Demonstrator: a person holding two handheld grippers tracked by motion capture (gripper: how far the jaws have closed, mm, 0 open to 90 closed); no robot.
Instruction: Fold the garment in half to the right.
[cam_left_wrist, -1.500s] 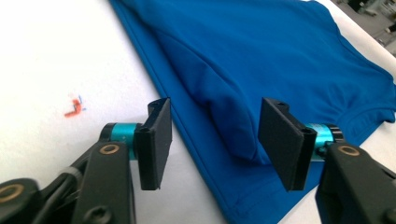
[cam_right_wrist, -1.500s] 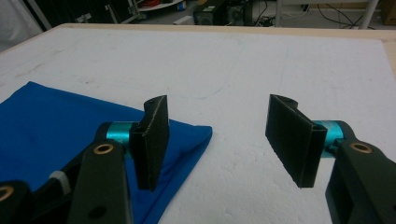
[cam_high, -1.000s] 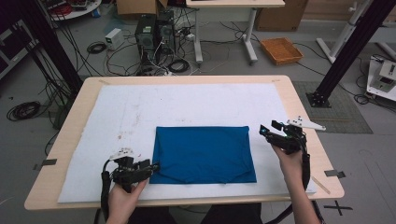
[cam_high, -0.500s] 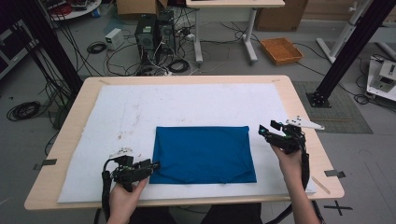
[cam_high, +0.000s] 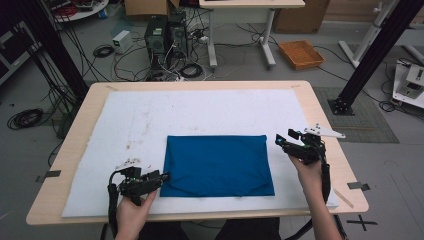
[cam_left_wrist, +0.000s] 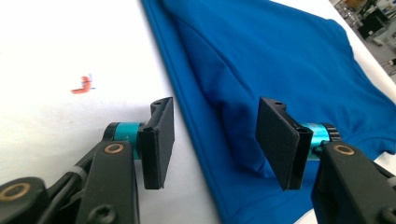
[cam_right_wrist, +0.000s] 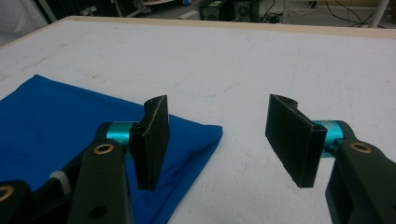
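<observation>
Blue cloth folded flat, left fingers open astride its edge, right fingers open beside its corner

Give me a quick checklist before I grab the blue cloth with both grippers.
1. Left gripper open: ok, jaws stand apart.
2. Left jaws straddle the edge of the blue cloth: ok, a fold lies between them, unpinched.
3. Right gripper open: ok.
4. Right jaws around the cloth's corner: not ok, the corner lies beyond them, toward one jaw.
5. Cloth lies flat on the white mat: ok, folded into a rectangle.
6. How many layers the left jaws would catch: cannot tell.
</observation>
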